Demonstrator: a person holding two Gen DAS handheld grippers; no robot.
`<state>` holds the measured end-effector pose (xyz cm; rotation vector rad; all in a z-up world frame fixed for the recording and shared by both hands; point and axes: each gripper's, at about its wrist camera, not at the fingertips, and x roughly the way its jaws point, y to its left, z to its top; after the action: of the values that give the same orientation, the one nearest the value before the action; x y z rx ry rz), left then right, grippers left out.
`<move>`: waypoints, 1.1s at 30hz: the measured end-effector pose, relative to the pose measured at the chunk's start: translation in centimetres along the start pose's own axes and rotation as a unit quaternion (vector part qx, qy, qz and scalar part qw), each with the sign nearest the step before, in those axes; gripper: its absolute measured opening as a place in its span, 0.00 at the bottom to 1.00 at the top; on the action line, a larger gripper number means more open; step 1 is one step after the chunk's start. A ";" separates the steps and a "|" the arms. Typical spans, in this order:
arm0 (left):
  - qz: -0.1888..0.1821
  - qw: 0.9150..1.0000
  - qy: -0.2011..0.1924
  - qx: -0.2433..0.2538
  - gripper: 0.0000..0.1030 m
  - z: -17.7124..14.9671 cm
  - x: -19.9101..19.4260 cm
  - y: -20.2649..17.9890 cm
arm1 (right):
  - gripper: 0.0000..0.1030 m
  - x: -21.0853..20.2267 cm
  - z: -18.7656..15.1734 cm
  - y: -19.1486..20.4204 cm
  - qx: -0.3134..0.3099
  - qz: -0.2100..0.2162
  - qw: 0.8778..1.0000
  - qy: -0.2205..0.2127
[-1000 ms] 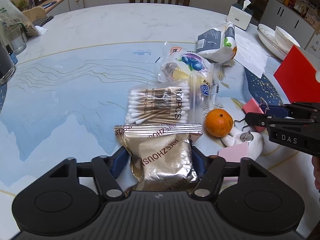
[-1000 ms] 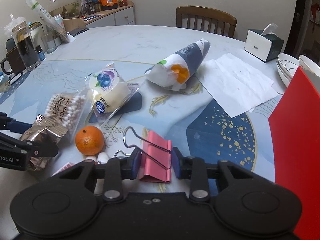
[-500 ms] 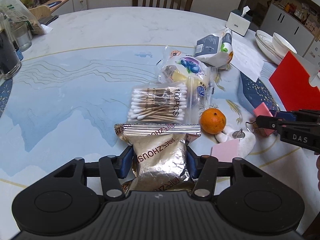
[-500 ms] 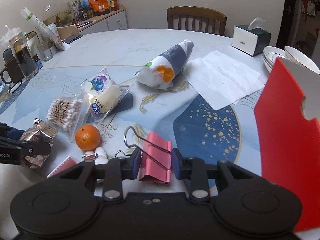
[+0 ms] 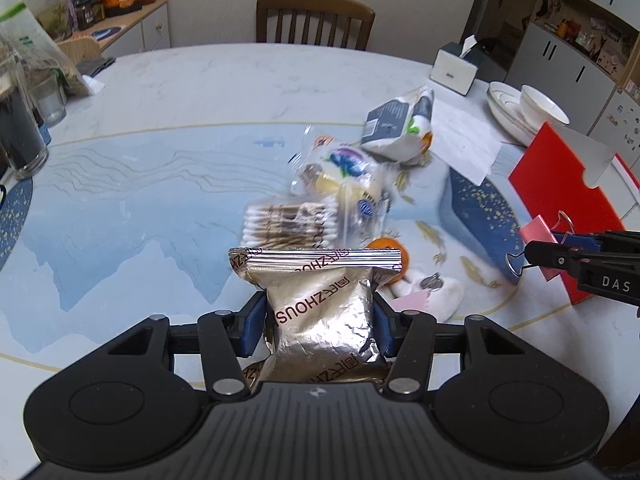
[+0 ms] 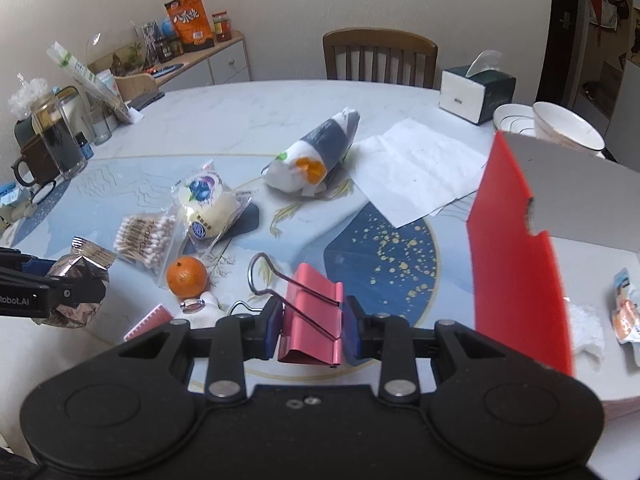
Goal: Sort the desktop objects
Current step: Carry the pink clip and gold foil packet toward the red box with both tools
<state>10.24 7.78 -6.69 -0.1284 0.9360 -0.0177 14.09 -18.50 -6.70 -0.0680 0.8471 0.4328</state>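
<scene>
My left gripper (image 5: 318, 322) is shut on a silver foil snack packet (image 5: 320, 304) and holds it lifted above the table; the same packet (image 6: 80, 280) shows at the left of the right wrist view. My right gripper (image 6: 311, 326) is shut on a pink binder clip (image 6: 314, 316), also lifted, and that clip (image 5: 538, 236) appears beside the red box in the left wrist view. On the table lie a cotton swab pack (image 6: 144, 240), a blueberry bread pack (image 6: 206, 204), an orange (image 6: 187, 277) and a white and grey snack bag (image 6: 316, 156).
An open red box (image 6: 516, 264) stands at the right with small packets (image 6: 624, 308) inside. White paper (image 6: 420, 164), a tissue box (image 6: 476, 92), bowls and plates (image 6: 560, 124) lie beyond. Glass jars and a mug (image 6: 48, 148) crowd the far left. A chair (image 6: 380, 56) stands behind the table.
The left gripper has closed tighter on the foil packet and lifted it off the table. The right gripper has risen with the pink clip and moved right, toward the red box.
</scene>
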 end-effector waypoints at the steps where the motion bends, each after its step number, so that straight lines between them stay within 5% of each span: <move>1: 0.000 1.000 -0.002 0.002 0.51 0.1 -0.2 -0.2 | 0.31 -0.4 0.1 -0.2 0.001 0.001 1.000 -0.002; 17: -0.038 0.997 -0.040 0.046 0.51 2.6 -2.5 -6.5 | 0.31 -7.0 1.4 -3.9 0.027 0.019 0.999 -0.043; 21: -0.055 0.996 -0.044 0.056 0.34 3.1 -2.4 -8.6 | 0.31 -8.6 1.7 -5.7 0.035 0.014 0.997 -0.060; 28: -0.049 0.996 -0.037 0.063 0.33 3.3 -0.9 -11.1 | 0.31 -10.5 1.6 -9.4 0.054 0.004 0.996 -0.075; 33: -0.035 0.995 -0.020 0.090 0.61 4.2 1.5 -12.0 | 0.31 -10.7 1.2 -11.2 0.064 0.003 0.995 -0.076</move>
<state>14.97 -3.85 -4.03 0.0052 0.8848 -0.1642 13.23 -32.07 0.74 0.0845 0.7229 0.3827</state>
